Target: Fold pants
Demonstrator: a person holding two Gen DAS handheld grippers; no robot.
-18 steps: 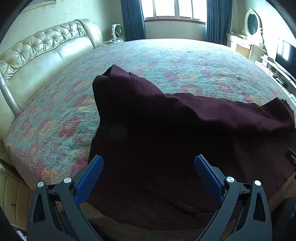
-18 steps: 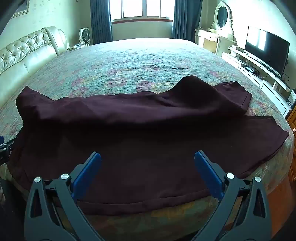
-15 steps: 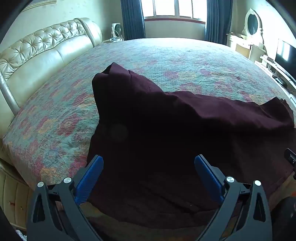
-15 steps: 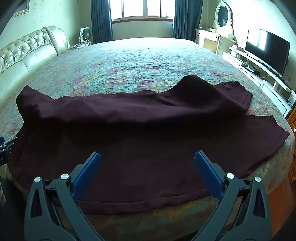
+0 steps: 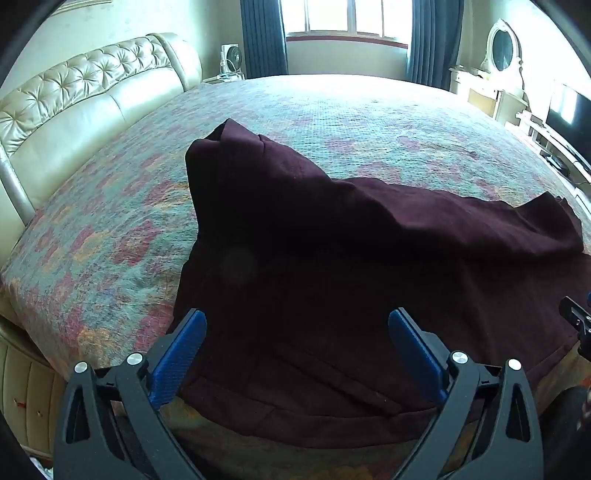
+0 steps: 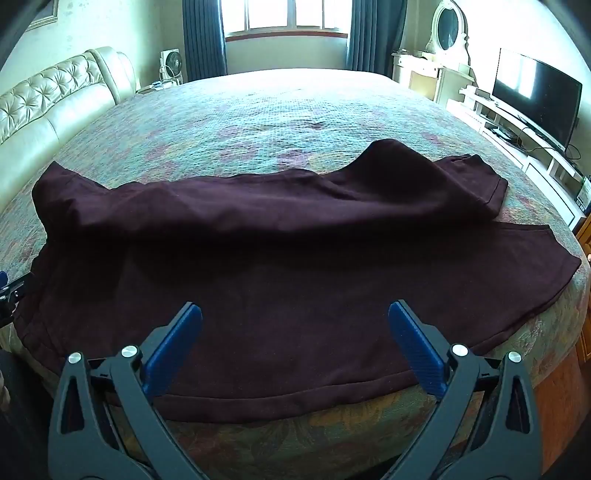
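Dark maroon pants (image 6: 295,266) lie spread across the near edge of the bed, one leg lying bunched over the other along the far side. The waist end rises in a peak at the left (image 5: 229,147); the leg hems reach the right (image 6: 491,188). My left gripper (image 5: 297,325) hovers open above the waist end, blue pads wide apart with nothing between them. Over the middle of the near leg my right gripper (image 6: 294,317) also stands open and empty. Each gripper's tip shows at the edge of the other's view.
The bed has a floral quilt (image 6: 258,122) and a cream tufted headboard (image 5: 74,110) at the left. A TV (image 6: 535,99) on a low white stand and a dresser with an oval mirror (image 6: 447,29) stand at the right. A window with dark curtains lies beyond.
The left gripper has edged slightly forward and lower over the waist end. The right gripper and the pants have not visibly moved.
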